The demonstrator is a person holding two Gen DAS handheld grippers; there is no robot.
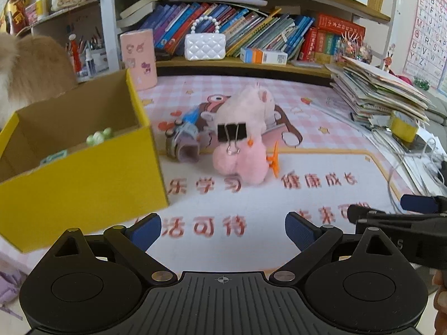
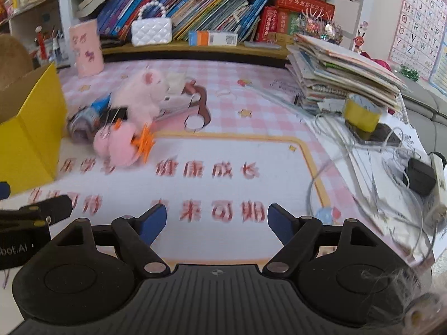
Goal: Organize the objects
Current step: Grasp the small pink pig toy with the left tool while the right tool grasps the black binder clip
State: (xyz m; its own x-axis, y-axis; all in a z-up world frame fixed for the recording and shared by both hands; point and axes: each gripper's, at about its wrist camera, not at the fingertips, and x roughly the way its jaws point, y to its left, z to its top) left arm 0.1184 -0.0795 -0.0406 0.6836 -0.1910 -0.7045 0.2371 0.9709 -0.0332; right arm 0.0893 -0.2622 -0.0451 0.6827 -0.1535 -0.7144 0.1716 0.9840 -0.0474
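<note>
A: Both sets of jaws stand wide apart and hold nothing. The left gripper (image 1: pixel 223 230) and the right gripper (image 2: pixel 217 223) hover low over the bench (image 1: pixel 307 203), well short of the pile.

B: Where's the pile?

A: Mid-bench, just right of the yellow box (image 1: pixel 83 167): a pink plush toy (image 1: pixel 240 139) with a black binder clip (image 1: pixel 231 132) leaning on it, an orange spiky piece (image 1: pixel 274 159) and a small grey toy (image 1: pixel 183 142).

B: Risks?

A: Grabbing the plush probably drags the clip off. Loose cables (image 2: pixel 363 167) could snag the right gripper.

B: View differences?

A: Only the left shows inside the box, something pale green (image 1: pixel 99 136); the right shows the cables fully.
</note>
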